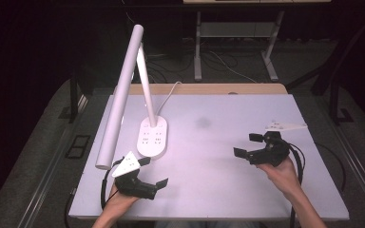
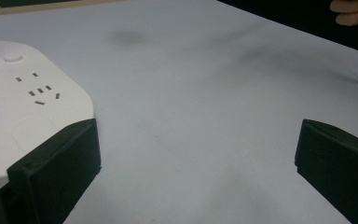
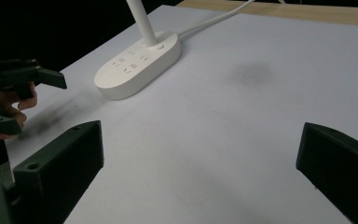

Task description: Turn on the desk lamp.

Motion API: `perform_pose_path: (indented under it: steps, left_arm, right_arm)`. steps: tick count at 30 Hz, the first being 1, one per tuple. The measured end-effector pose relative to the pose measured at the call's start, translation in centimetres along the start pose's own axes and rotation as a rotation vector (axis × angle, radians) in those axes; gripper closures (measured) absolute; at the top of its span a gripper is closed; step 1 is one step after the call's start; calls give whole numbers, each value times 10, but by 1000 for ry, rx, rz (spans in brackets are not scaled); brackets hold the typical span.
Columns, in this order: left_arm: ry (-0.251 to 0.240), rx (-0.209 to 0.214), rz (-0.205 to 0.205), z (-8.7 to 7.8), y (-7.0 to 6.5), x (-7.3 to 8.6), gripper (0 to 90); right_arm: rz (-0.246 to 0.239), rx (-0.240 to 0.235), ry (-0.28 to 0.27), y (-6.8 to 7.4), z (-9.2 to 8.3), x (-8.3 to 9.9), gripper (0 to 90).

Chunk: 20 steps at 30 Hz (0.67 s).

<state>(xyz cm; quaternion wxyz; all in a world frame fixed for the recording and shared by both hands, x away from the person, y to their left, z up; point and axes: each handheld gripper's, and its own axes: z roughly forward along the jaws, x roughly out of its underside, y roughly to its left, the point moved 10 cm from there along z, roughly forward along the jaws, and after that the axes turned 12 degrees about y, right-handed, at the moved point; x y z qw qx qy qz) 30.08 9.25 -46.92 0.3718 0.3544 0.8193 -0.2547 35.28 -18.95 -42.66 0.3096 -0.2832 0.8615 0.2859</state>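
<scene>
A white desk lamp stands on the left half of the white table [image 1: 218, 190]. Its oval base [image 1: 152, 137] carries socket slots, and its long tube head [image 1: 121, 95] slants down toward the front left. My left gripper [image 1: 153, 172] sits just in front of the base, open and holding nothing. In the left gripper view the base [image 2: 23, 107] lies right beside the left jaw. My right gripper [image 1: 247, 145] hovers at the right side of the table, open and holding nothing, pointing left toward the lamp base [image 3: 140, 60].
The lamp's white cable [image 1: 168, 97] runs from the base to the table's wooden back edge [image 1: 209, 89]. A faint dark smudge [image 1: 202, 122] marks the table's middle. Dark floor, cables and table legs lie beyond.
</scene>
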Motion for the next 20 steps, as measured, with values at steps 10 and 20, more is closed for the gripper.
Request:
perform_pose_path:
  steps: [10, 20]
  left_arm:
    - [3, -4, -5, 0, 0, 0, 0]
    - [2, -4, -7, 0, 0, 0, 0]
  right_arm:
    - [16, 20, 2, 4, -14, 37, 1]
    - [41, 31, 4, 3, -15, 63, 1]
